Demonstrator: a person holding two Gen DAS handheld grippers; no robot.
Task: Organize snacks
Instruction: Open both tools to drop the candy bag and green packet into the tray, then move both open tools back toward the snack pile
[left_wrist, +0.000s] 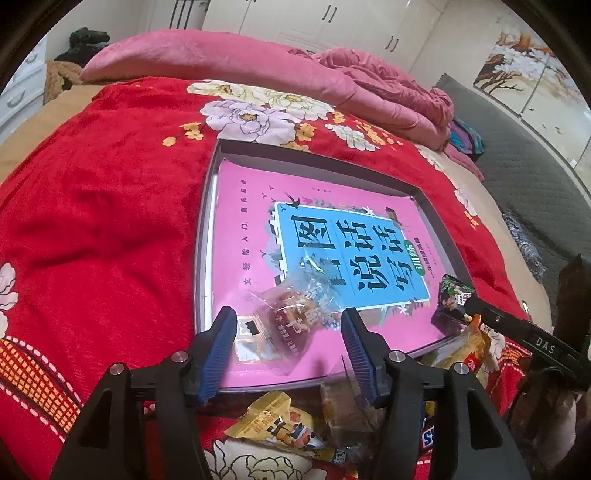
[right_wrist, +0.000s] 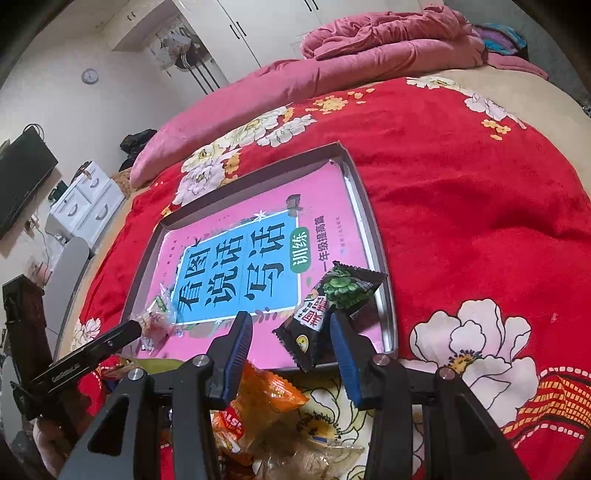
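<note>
Left wrist view: the left gripper stands wide open, its ribbed blue pads clear on both sides of a clear crinkly snack packet with brown contents, which lies on the near part of the tray. The tray is a shallow, grey, rectangular metal pan with a low rim; a glossy pink book with a blue title panel lies flat in it and covers nearly its whole floor. Just this side of the tray's near rim a yellow wrapped snack rests on the red floral blanket, partly hidden behind the gripper frame.

In the right wrist view the right gripper is likewise spread wide, gripping nothing; between its pads lies a black foil packet with zigzag ends and a green print, at the tray's near right corner and overhanging the rim. Below the fingers an orange wrapper and paler packets sit in a loose heap, cut off by the frame edge and hard to tell apart. A rumpled pink quilt lies at the far side of the bed
</note>
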